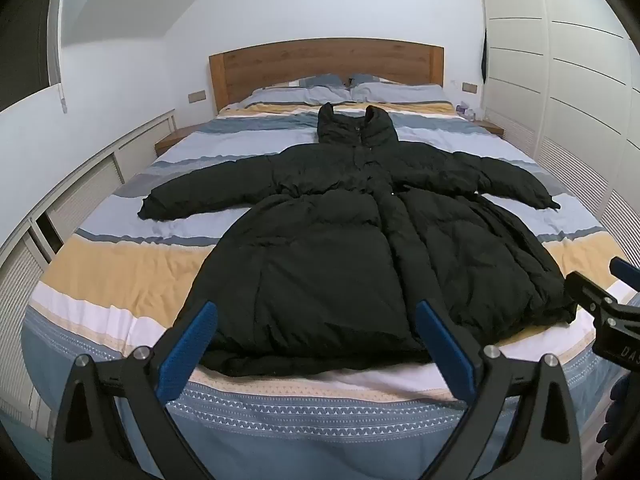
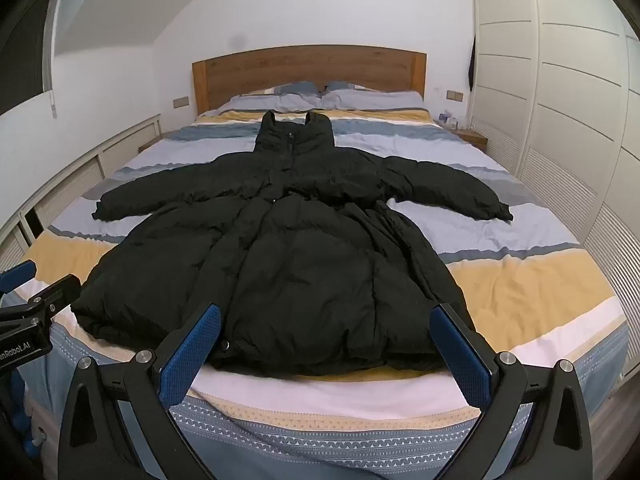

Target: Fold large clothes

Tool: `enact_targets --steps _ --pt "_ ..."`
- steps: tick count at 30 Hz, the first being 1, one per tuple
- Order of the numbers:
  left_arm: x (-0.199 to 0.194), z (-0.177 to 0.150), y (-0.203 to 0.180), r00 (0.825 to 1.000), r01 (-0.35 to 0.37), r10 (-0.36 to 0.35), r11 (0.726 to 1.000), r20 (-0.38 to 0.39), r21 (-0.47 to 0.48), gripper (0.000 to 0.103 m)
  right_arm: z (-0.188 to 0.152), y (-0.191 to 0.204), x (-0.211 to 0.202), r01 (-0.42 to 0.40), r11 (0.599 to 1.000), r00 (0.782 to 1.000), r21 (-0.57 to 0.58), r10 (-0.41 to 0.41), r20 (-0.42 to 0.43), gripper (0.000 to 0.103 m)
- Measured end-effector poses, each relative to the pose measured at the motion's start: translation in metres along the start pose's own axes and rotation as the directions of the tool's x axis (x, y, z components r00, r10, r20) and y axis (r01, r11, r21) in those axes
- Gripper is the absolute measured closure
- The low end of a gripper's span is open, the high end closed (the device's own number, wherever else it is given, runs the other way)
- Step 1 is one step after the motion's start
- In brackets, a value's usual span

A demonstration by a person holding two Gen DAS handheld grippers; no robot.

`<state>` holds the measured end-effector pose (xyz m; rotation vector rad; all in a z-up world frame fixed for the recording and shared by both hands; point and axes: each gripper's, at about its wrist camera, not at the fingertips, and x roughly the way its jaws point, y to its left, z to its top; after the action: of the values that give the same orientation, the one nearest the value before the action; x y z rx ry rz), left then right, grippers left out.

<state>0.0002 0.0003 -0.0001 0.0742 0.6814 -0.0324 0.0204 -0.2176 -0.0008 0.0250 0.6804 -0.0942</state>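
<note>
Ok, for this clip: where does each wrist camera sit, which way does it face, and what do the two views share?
Left wrist: on the left gripper at the bed's foot, facing the headboard over the black coat; own open blue fingers show, right gripper at the edge.
Right wrist: on the right gripper, same heading, slightly further right; the left gripper shows at left.
Shared: coat, striped duvet, headboard, pillows, white wardrobe.
</note>
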Motion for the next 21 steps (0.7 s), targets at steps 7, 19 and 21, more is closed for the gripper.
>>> enact_targets --steps 7,19,21 --pt "0.0 -0.005 -0.001 1.0 0.004 -0.004 1.0 -0.004 -0.002 0.003 -0.001 0.001 0.0 -0.002 1.0 1.0 -0.001 0.002 -0.003 0.001" --pt "0.001 -0.005 -0.003 1.0 0.003 -0.003 1.0 -0.006 -0.003 0.003 -0.003 0.003 -0.003 0.002 1.0 1.0 -0.005 -0.002 0.002 0.001" --pt "0.0 -0.005 -0.003 1.0 0.004 -0.004 1.0 -0.005 -0.003 0.003 -0.004 0.002 -0.006 0.002 1.0 1.0 -0.004 -0.002 0.003 0.001"
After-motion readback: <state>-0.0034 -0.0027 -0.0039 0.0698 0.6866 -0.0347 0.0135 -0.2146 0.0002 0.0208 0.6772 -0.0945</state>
